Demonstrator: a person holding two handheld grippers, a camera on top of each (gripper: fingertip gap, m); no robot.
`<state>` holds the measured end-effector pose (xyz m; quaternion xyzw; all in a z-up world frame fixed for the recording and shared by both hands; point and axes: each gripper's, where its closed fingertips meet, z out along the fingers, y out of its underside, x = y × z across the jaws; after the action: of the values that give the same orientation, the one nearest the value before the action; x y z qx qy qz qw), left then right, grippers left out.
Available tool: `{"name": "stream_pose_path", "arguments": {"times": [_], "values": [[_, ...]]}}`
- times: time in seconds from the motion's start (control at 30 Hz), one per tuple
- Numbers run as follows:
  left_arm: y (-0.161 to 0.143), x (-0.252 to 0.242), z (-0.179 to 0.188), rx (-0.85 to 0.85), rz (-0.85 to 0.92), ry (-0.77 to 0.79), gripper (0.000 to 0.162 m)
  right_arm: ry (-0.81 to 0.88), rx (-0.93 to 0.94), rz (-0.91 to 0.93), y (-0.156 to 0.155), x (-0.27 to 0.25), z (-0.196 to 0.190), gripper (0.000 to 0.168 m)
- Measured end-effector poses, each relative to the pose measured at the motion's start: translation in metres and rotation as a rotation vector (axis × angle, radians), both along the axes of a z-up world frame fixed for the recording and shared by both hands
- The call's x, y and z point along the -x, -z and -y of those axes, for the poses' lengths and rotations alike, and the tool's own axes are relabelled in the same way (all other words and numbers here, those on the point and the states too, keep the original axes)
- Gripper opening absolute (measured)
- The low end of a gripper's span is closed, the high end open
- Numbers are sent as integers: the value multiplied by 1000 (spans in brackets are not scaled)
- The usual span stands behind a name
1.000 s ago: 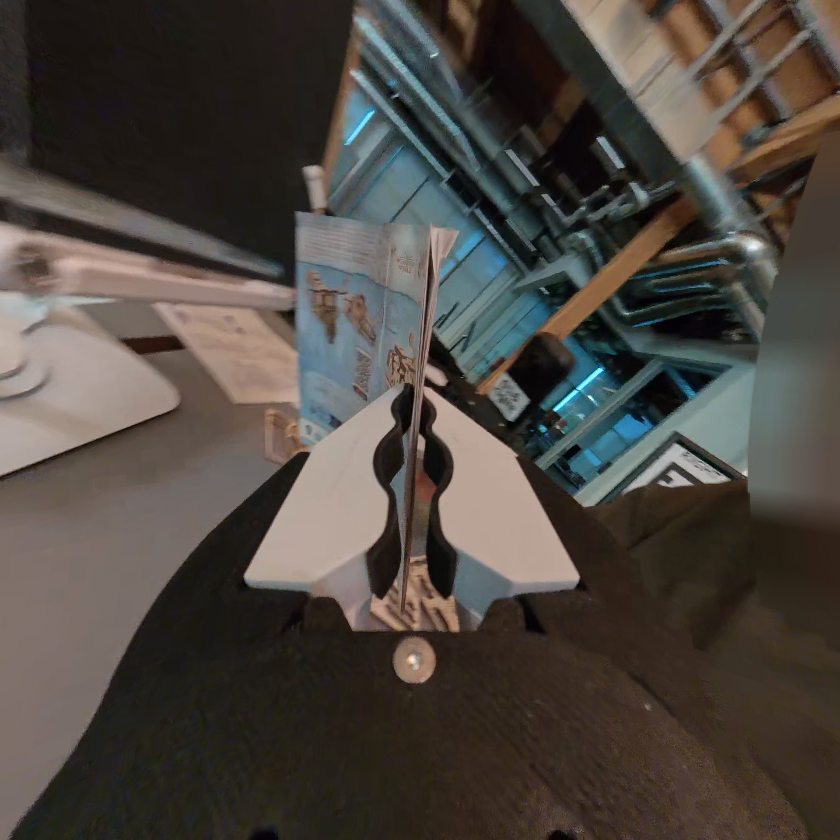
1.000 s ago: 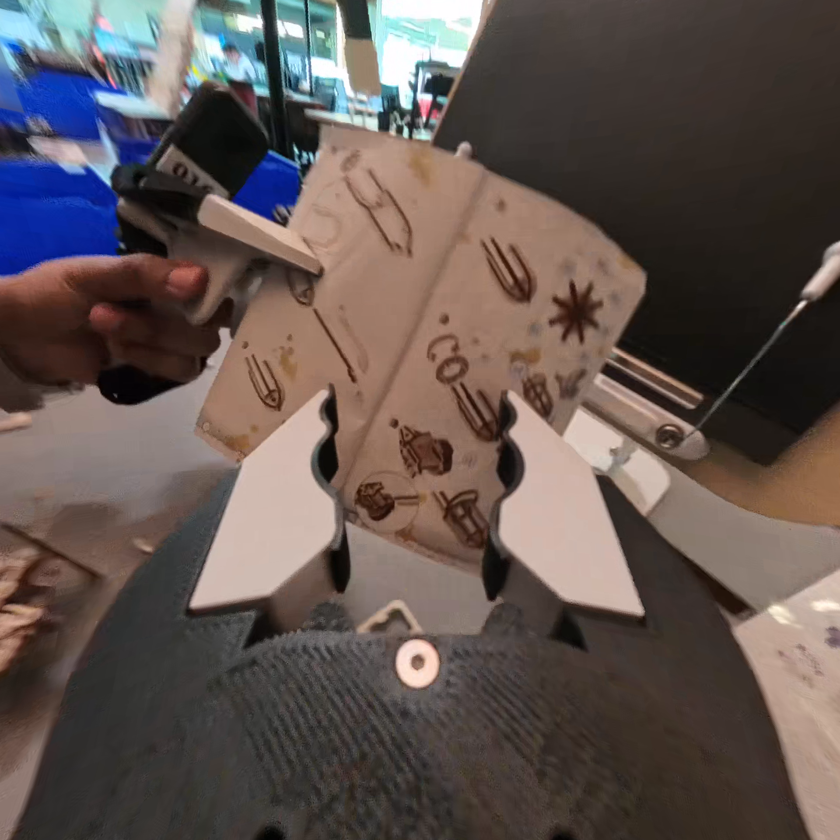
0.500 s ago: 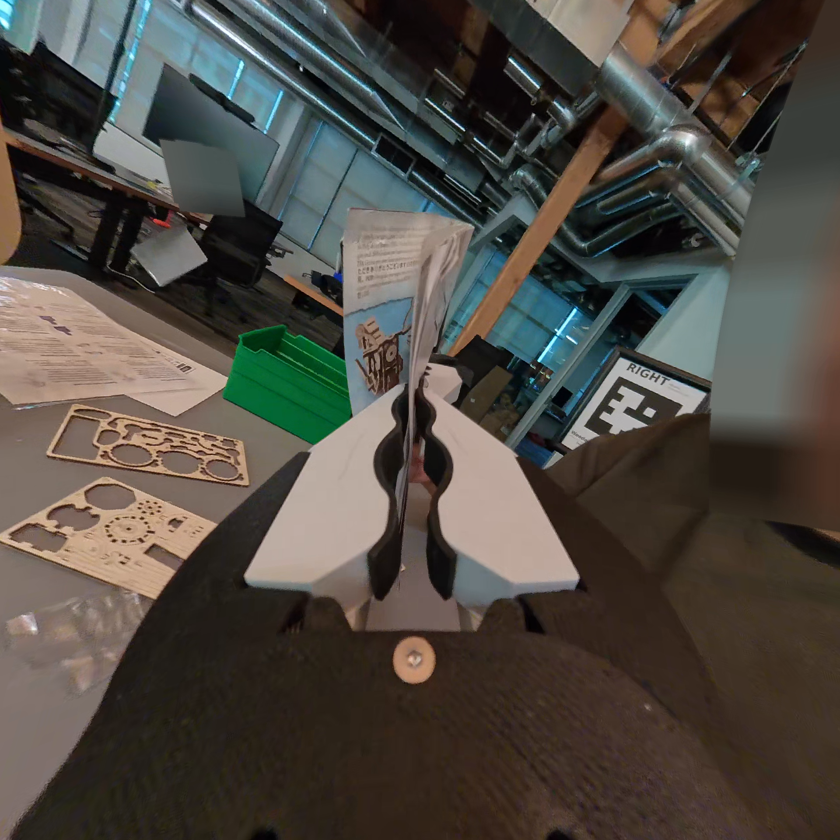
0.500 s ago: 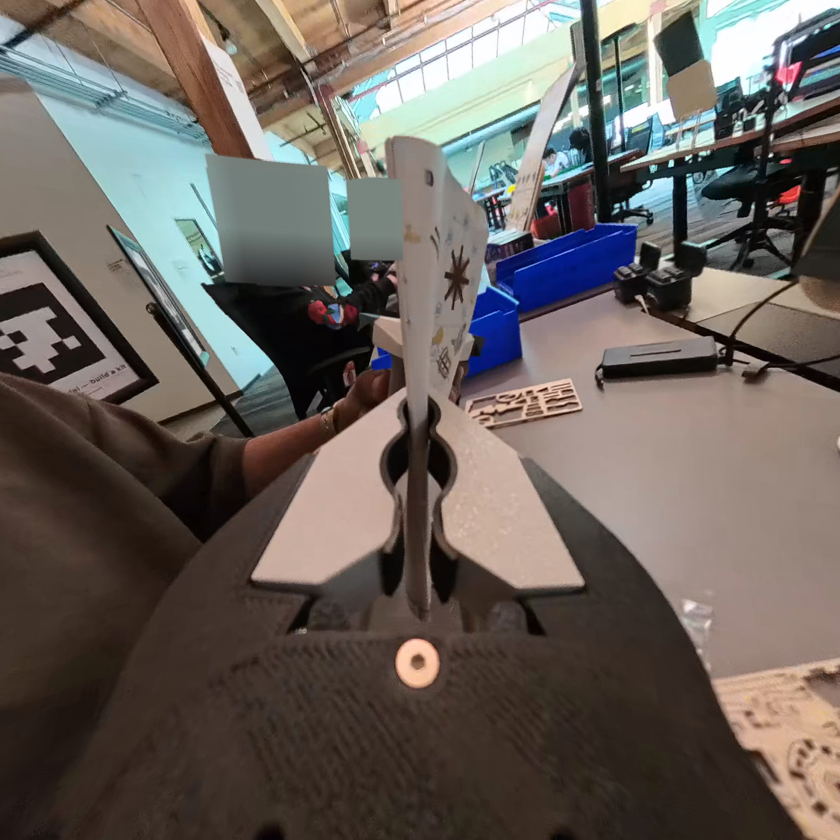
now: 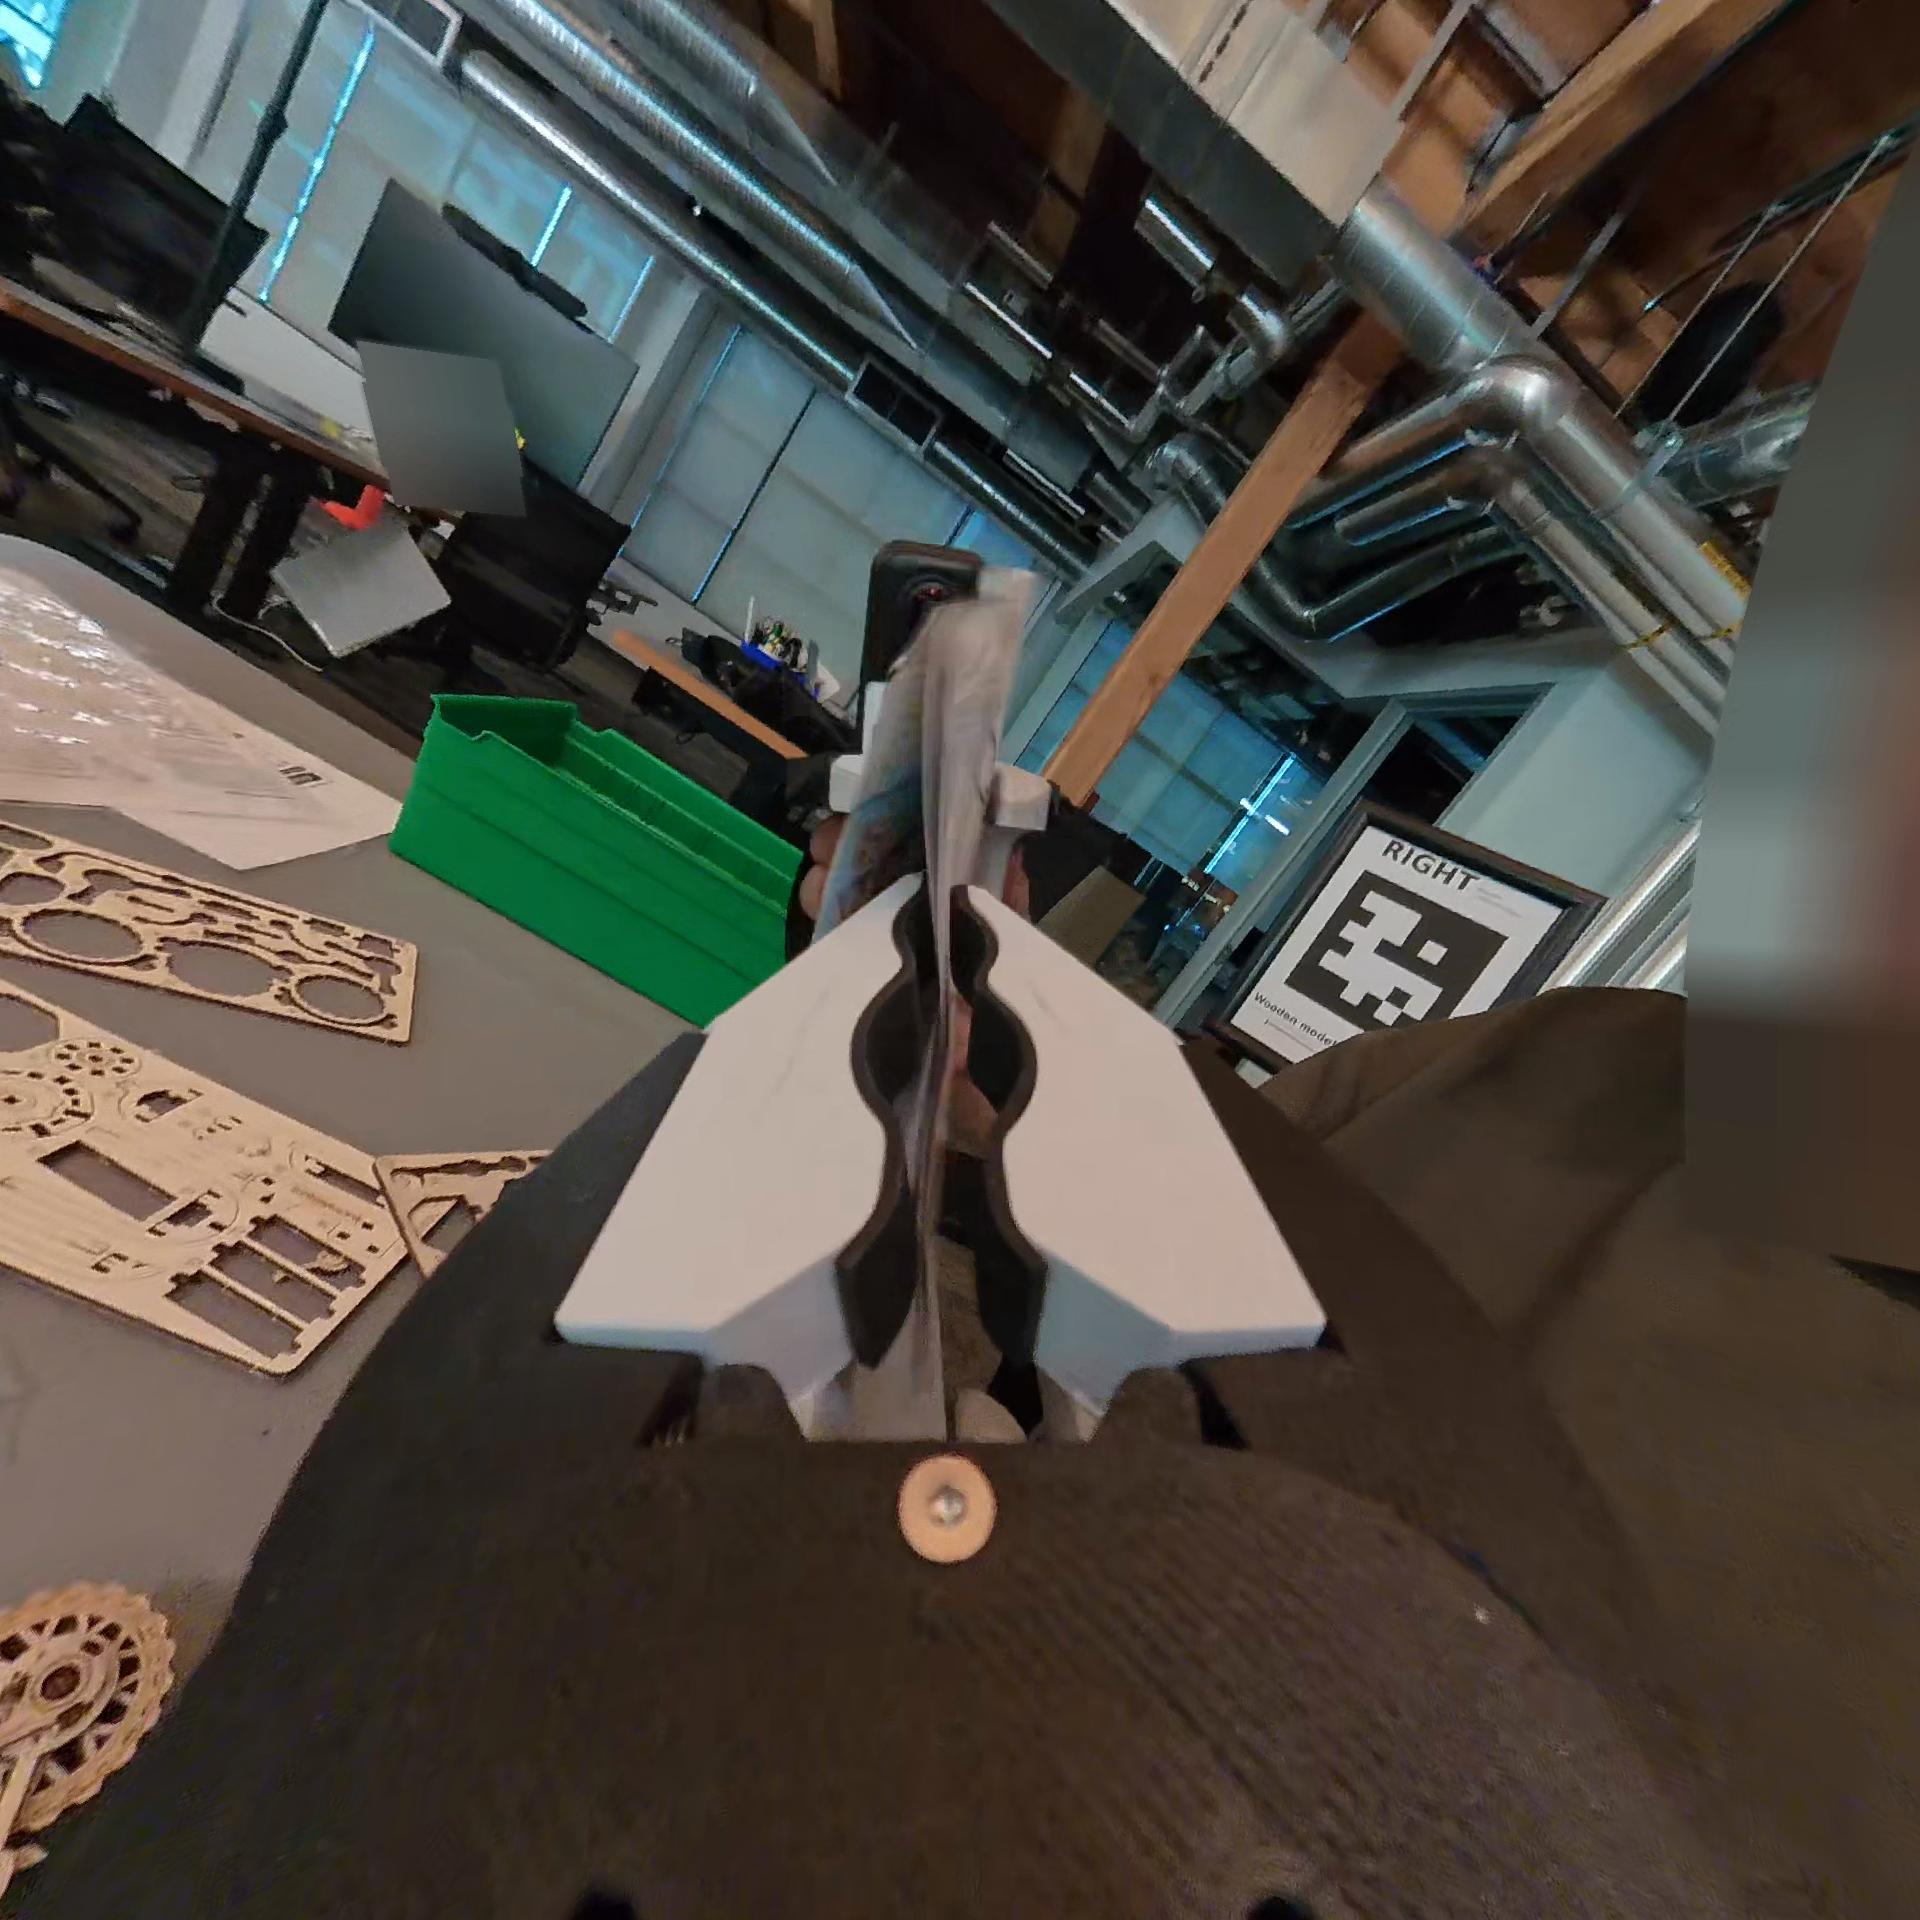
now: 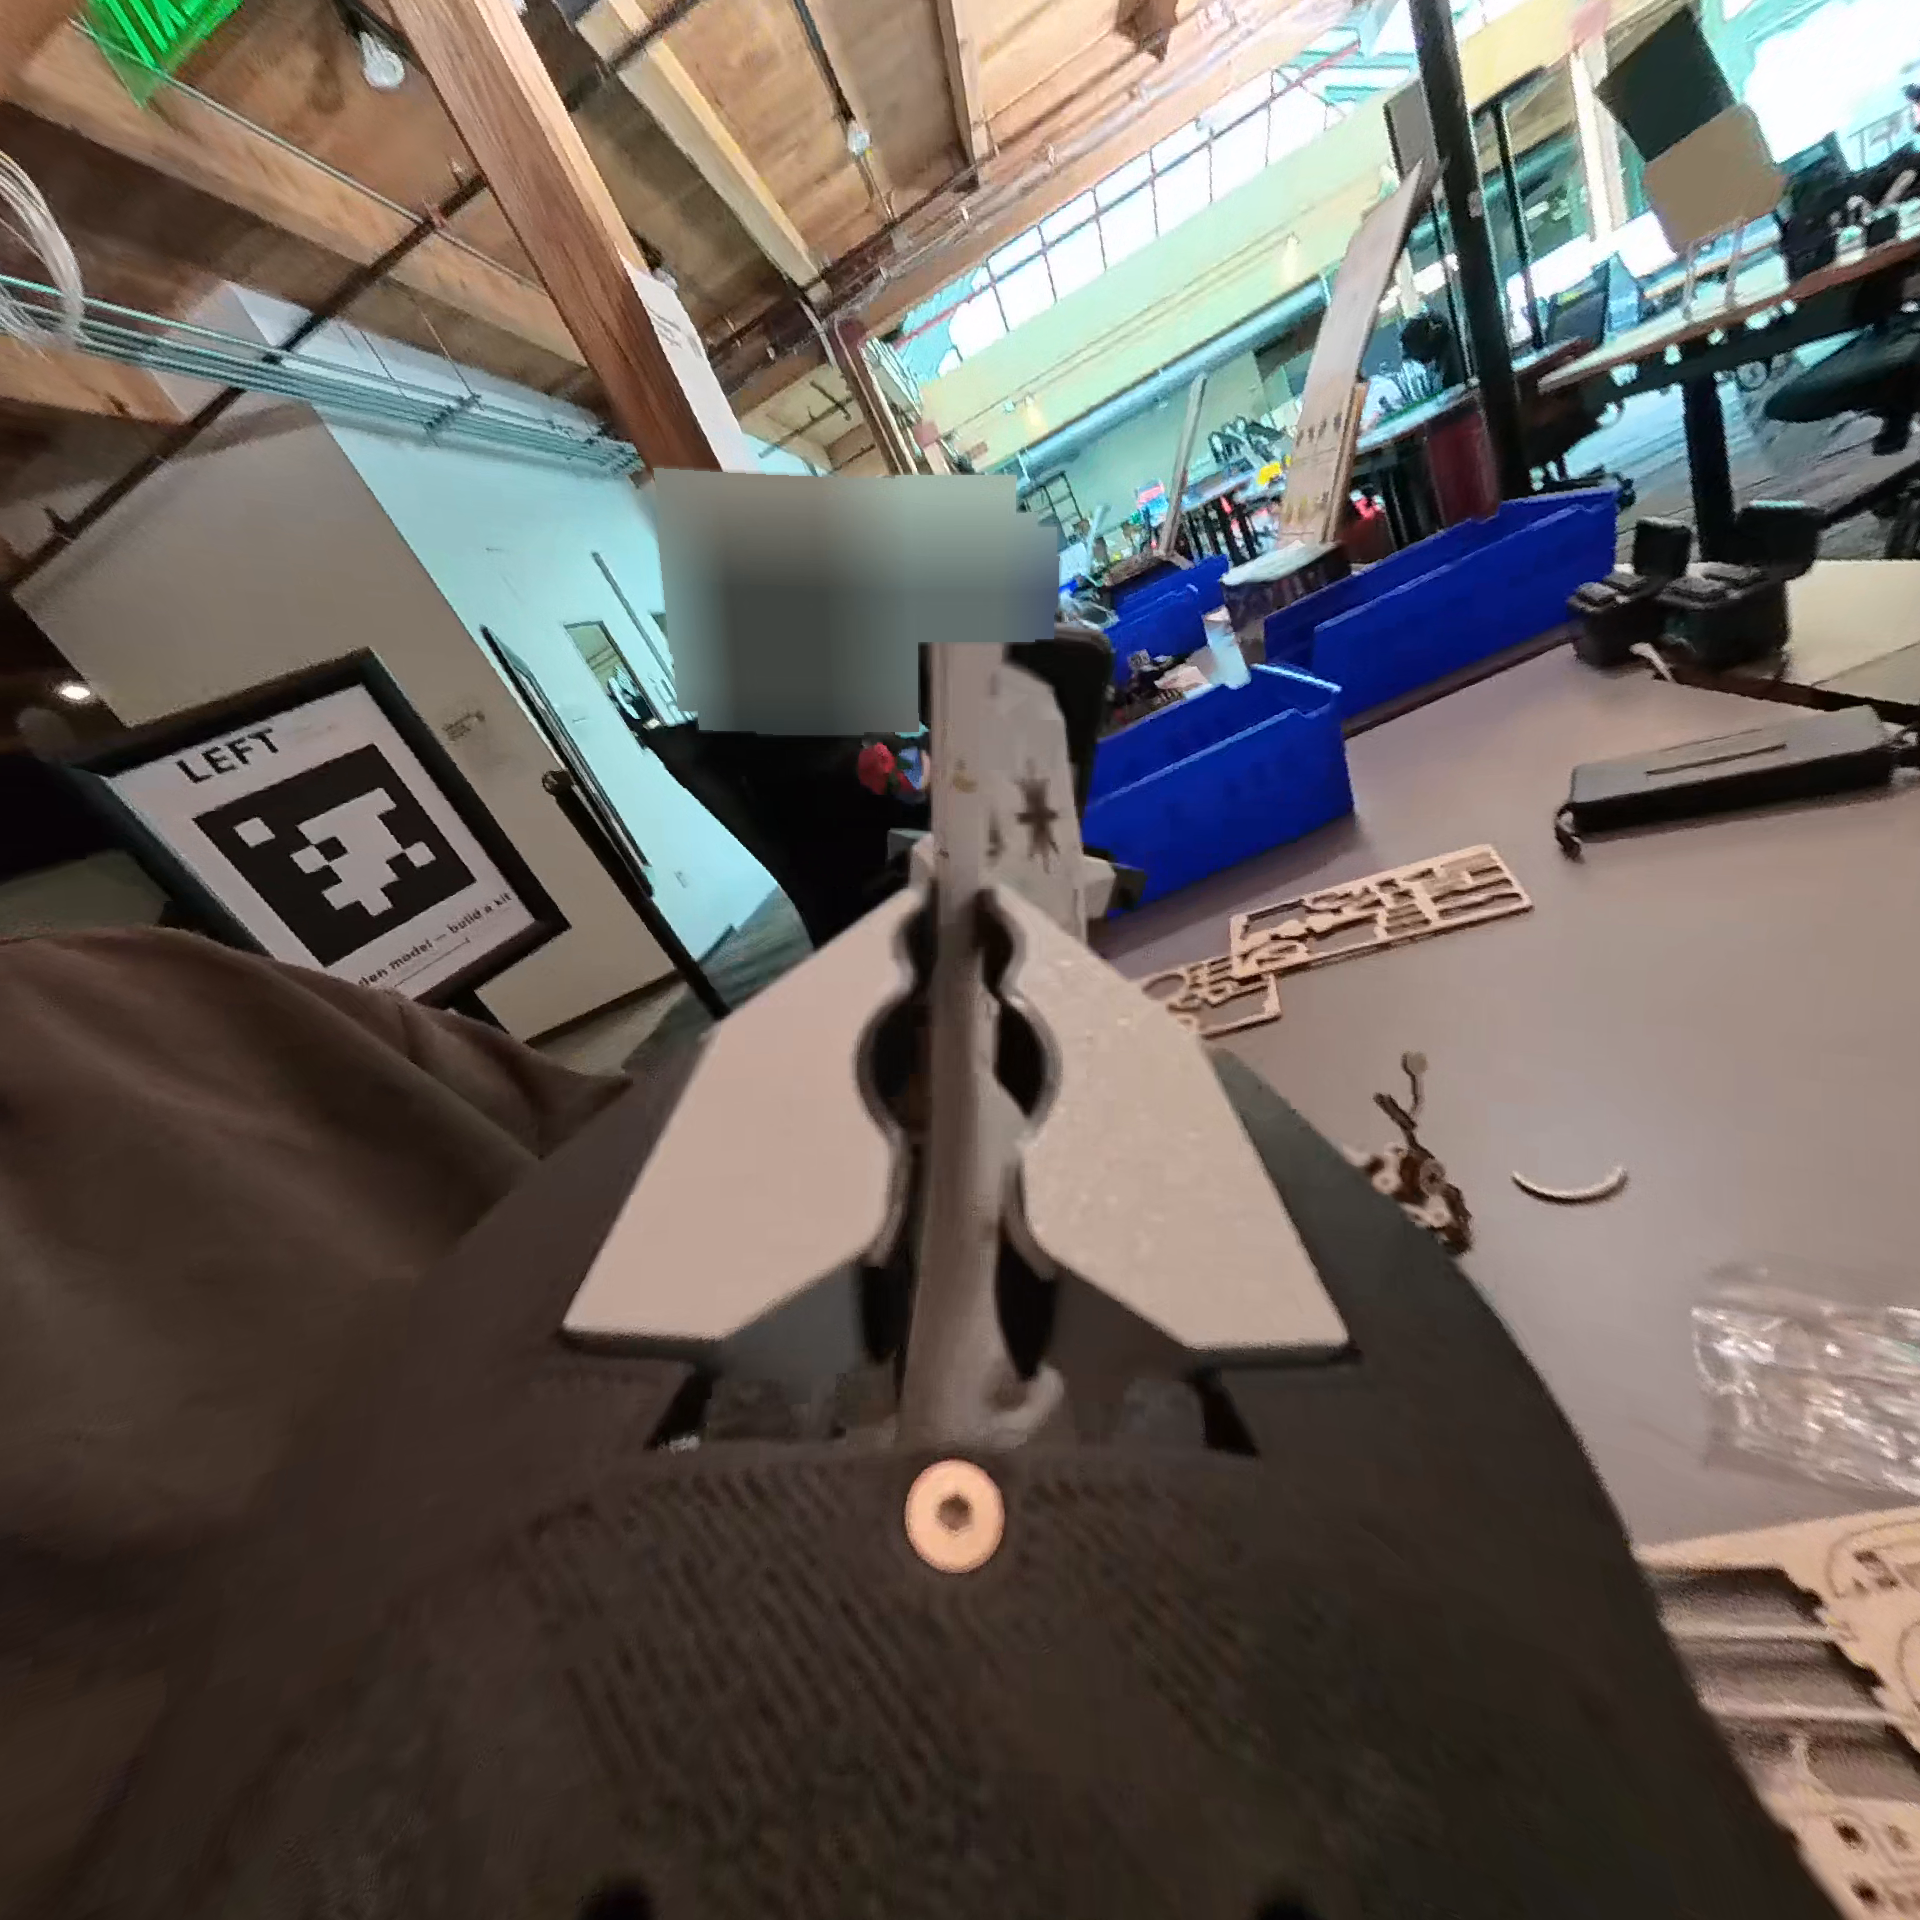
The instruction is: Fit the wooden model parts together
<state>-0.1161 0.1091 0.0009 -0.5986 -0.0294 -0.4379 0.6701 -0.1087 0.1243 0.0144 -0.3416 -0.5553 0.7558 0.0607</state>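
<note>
Swung away from monitor toward open room; right gripper (image 6: 961, 914) now clamped on instruction leaflet (image 6: 1003, 790), left gripper (image 5: 940, 914) clamped on opposite edge, held edge-on between both. Wooden part sheets (image 5: 197, 1195) lying untouched on table (image 5: 540, 987); no fitting begun.

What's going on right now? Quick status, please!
Left tool shut on the folded leaflet. Right tool shut on it too. Wooden part sheets lie untouched on the table. Nothing in the way.

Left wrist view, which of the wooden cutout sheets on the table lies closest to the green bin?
The sheet with large round holes, farther back on the grey table. The sheet with rectangular slots lies nearer the camera.
</note>
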Motion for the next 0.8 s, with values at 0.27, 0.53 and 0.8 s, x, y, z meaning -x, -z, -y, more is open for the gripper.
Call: {"name": "stream_pose_path", "arguments": {"times": [0.27,0.53,0.8], "values": [[9,-2,-6,72,-83,-17,0,32,-24,-34,-3,5,-8,12],[19,-10,-13,109,-76,23,0,41,1,-18,-1,7,-20,12],[20,-18,-16,122,-93,40,0,55,-26,-25,-4,6,-24,0]]}}
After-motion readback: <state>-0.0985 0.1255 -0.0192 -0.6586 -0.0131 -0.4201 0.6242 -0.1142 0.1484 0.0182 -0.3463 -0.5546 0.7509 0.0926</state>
